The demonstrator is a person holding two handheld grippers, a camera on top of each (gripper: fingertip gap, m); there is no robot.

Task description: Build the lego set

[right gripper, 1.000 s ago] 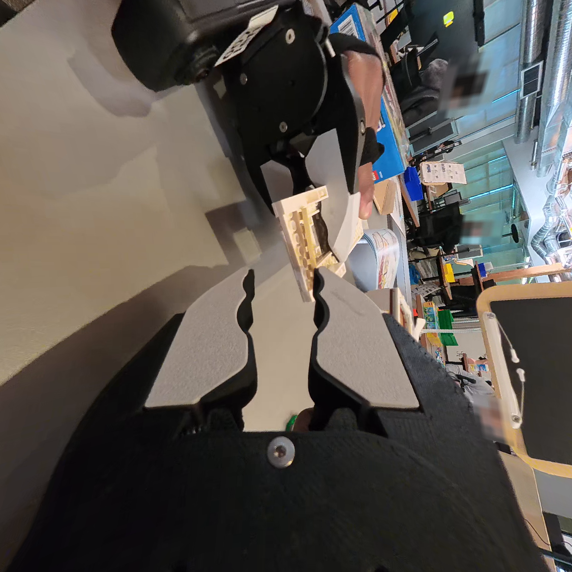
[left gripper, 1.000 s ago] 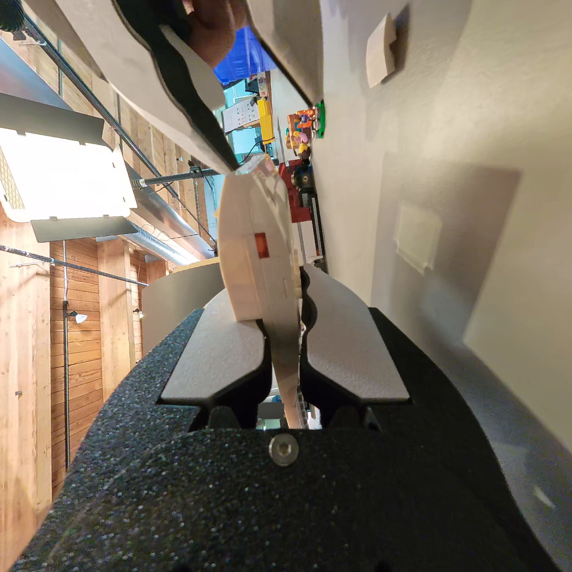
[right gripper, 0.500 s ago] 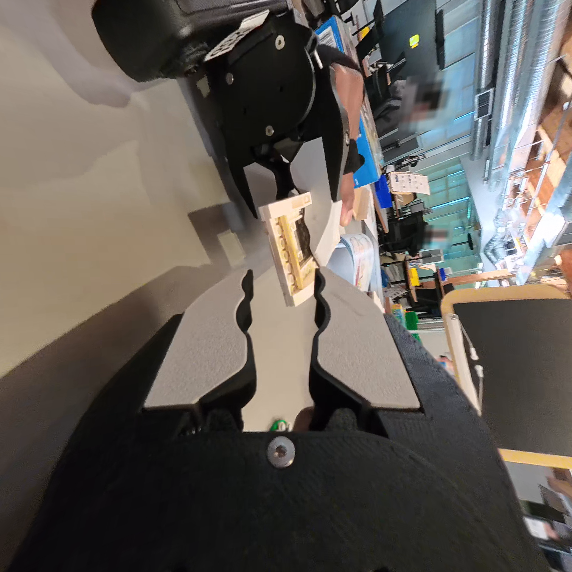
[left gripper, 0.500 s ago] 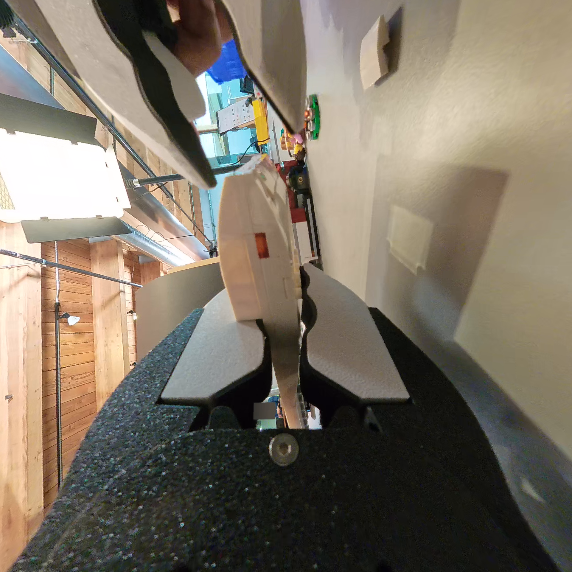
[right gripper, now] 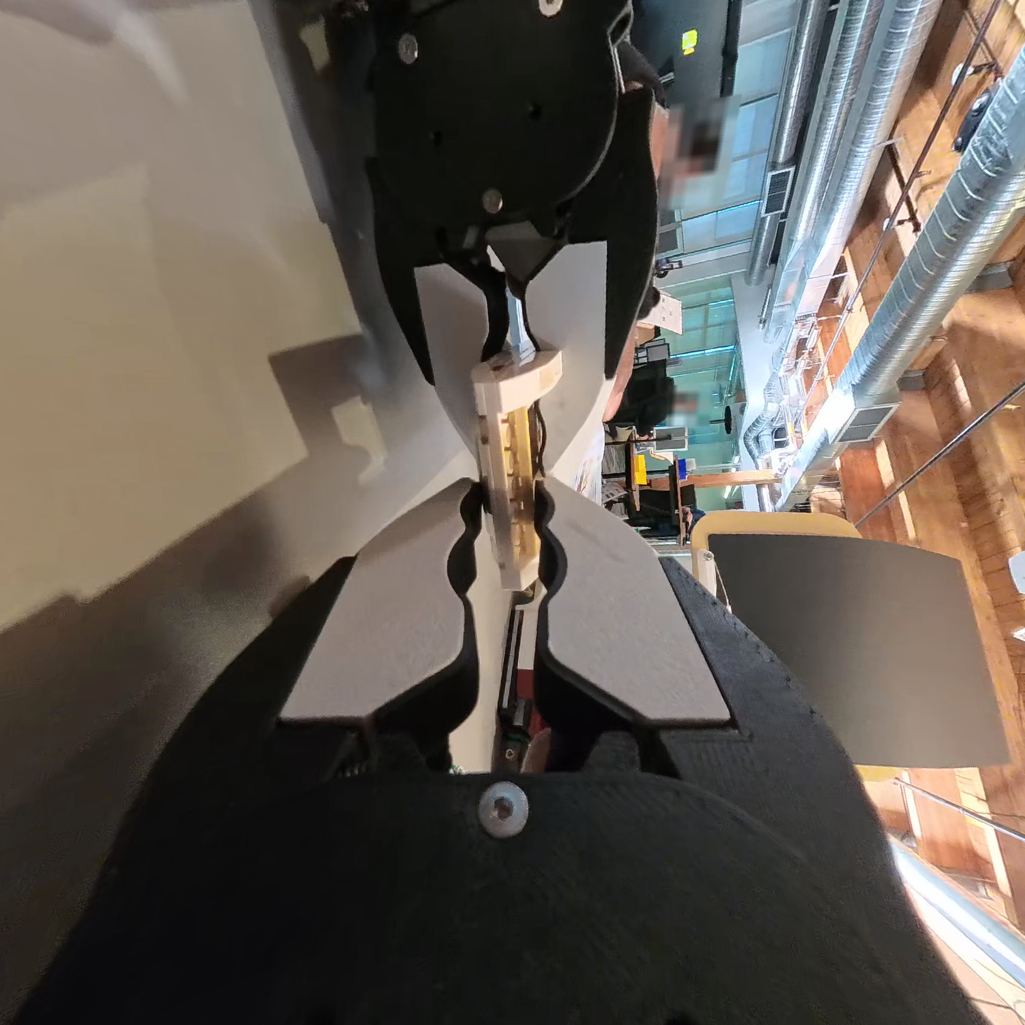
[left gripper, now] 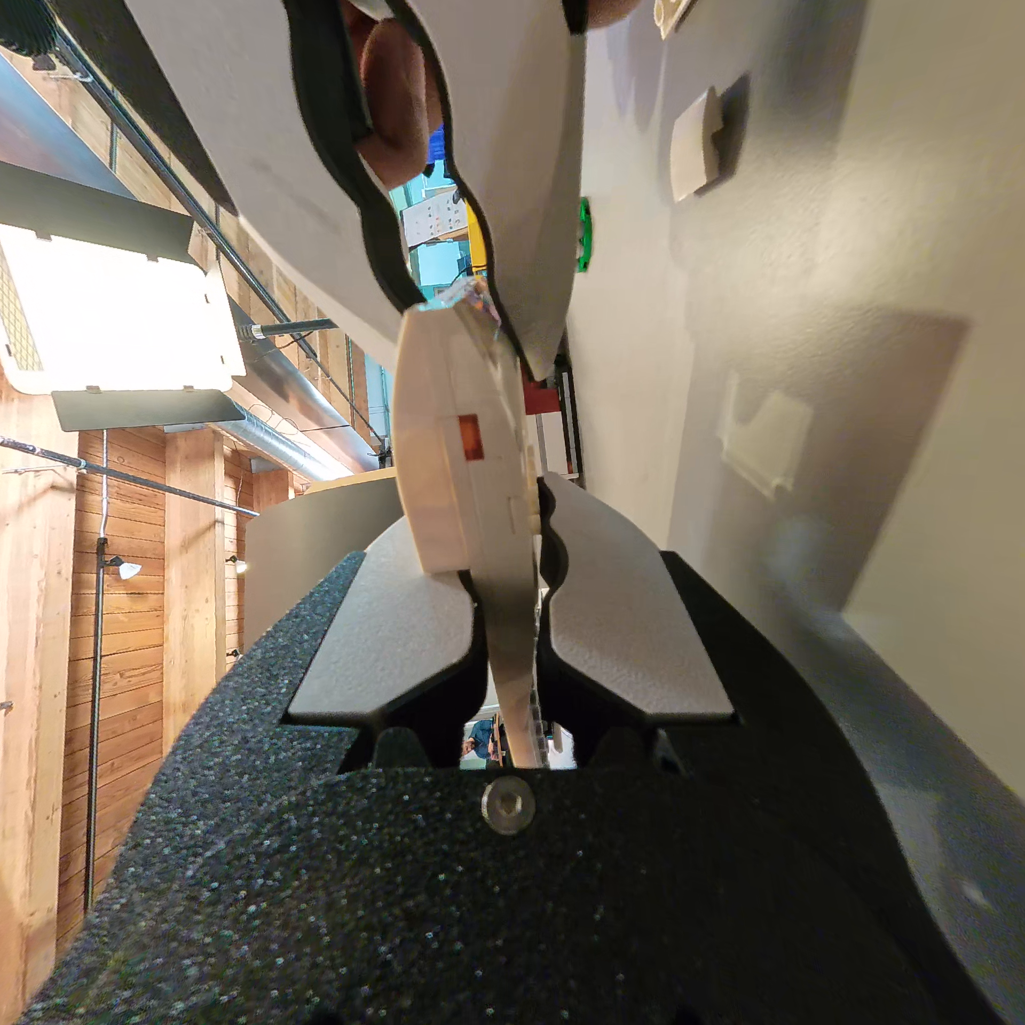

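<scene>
Between the two grippers hangs a cream toy-brick piece (right gripper: 513, 482), clear of the pale table (right gripper: 138, 333). Left gripper (left gripper: 502, 532), at twelve o'clock from the right gripper (right gripper: 507, 502), clamps one end. The right one's pads press the other end.

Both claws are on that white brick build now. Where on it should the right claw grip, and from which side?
Grip the flat free end of the white brick build, coming end-on, opposite the left claw at the other end. The piece is a thin slab, so the right claw's fingers belong on its two broad faces, smooth side and studded tan side, about as they sit now.
</scene>
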